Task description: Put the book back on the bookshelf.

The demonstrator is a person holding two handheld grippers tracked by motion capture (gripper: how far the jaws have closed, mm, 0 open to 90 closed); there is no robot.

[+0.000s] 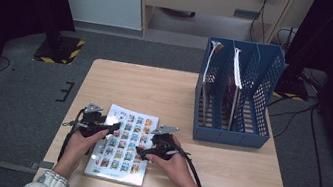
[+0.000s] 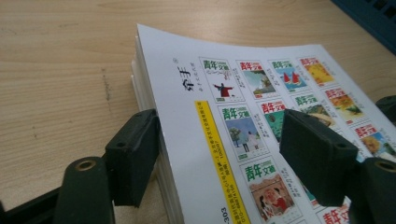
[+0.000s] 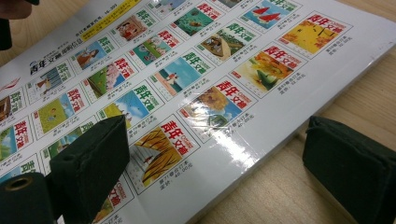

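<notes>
Nearby, a blue file rack (image 1: 234,101) stands beside the magazine (image 1: 123,145).

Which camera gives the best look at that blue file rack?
The high view: the blue file rack stands whole at the table's far right, with books upright in its slots. The left gripper view catches just a blue corner; the right gripper view looks at the magazine instead.
</notes>
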